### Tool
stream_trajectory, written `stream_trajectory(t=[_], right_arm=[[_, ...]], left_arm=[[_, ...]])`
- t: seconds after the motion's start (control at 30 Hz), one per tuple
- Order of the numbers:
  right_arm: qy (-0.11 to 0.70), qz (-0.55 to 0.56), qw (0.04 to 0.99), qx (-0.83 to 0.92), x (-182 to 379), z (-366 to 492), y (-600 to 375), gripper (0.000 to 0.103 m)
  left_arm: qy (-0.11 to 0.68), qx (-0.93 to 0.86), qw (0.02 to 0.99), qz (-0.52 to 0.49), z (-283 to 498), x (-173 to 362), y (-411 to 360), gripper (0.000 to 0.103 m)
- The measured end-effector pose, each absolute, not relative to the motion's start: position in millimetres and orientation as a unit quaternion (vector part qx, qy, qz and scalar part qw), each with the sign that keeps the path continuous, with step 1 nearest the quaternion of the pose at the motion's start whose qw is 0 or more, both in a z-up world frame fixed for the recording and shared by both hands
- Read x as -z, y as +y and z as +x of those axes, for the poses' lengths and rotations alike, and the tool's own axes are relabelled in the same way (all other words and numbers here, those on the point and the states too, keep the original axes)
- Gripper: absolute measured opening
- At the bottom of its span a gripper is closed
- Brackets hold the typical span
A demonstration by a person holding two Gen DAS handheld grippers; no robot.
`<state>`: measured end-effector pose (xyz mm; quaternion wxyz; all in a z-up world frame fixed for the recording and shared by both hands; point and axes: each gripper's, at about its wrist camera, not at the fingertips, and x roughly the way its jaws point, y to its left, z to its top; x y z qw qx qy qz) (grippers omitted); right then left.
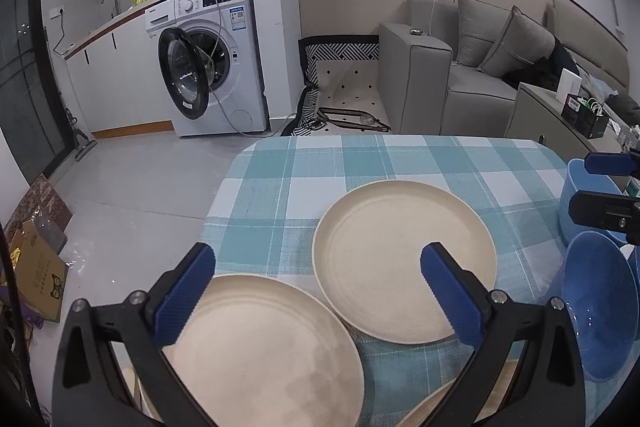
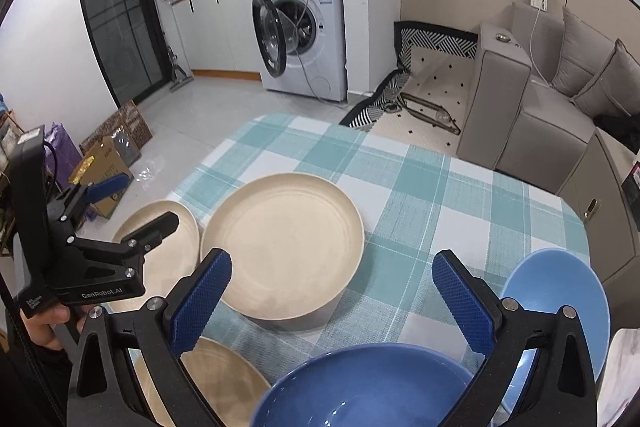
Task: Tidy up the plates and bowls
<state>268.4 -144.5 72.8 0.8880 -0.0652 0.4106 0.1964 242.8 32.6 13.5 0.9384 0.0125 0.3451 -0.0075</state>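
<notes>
Three cream plates lie on the teal checked tablecloth (image 1: 320,171). The middle plate (image 1: 404,263) (image 2: 284,247) is in front of both grippers. A second plate (image 1: 260,347) (image 2: 160,251) lies at the left, and a third (image 1: 432,407) (image 2: 224,375) at the near edge. One blue bowl (image 2: 360,387) (image 1: 600,303) sits under my right gripper; another (image 2: 560,307) (image 1: 588,199) lies to its right. My left gripper (image 1: 318,267) (image 2: 136,205) hovers open over the left plate. My right gripper (image 2: 332,267) (image 1: 578,185) is open too, holding nothing.
A washing machine (image 1: 216,59) with its door open stands across the floor. A grey sofa (image 1: 460,67) and a low cabinet (image 1: 560,115) are beyond the table's far right. Cardboard boxes (image 1: 36,267) lie on the floor to the left. A hand (image 2: 44,323) holds the left gripper.
</notes>
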Motion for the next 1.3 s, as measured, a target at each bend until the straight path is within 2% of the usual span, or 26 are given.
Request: stream_trajectory(t=[0.2,0.57,0.77,0.9,0.97,1.1,1.13,1.23,1.3], right_arm=[[0.435,-0.073,0.877,-0.19,-54,287,-142,0.103],[0.424,-0.044,0.889,-0.171,-75,320,-141,0.103],[0.475,-0.057,0.862,-0.165,-40,342,-136,0.103],[0.509,-0.059,0.842,-0.166,-17,353,-134,0.095],[0.524,-0.061,0.833,-0.167,-7,357,-133,0.093],[0.552,-0.058,0.814,-0.17,11,362,-133,0.085],[0.559,-0.058,0.809,-0.169,15,363,-133,0.085],[0.575,-0.055,0.798,-0.172,26,366,-132,0.081],[0.584,-0.049,0.79,-0.177,30,367,-132,0.076]], left_arm=[[0.369,0.019,0.929,0.018,259,0,33,0.103],[0.385,0.028,0.922,0.028,278,5,35,0.103],[0.396,0.025,0.918,0.014,291,11,42,0.102],[0.411,0.03,0.911,0.015,299,18,39,0.1],[0.417,0.033,0.908,0.024,302,21,36,0.095],[0.433,0.042,0.9,0.032,307,30,31,0.092],[0.44,0.047,0.896,0.034,309,33,29,0.084],[0.461,0.055,0.885,0.029,313,40,27,0.08],[0.469,0.058,0.881,0.029,315,44,25,0.07]])
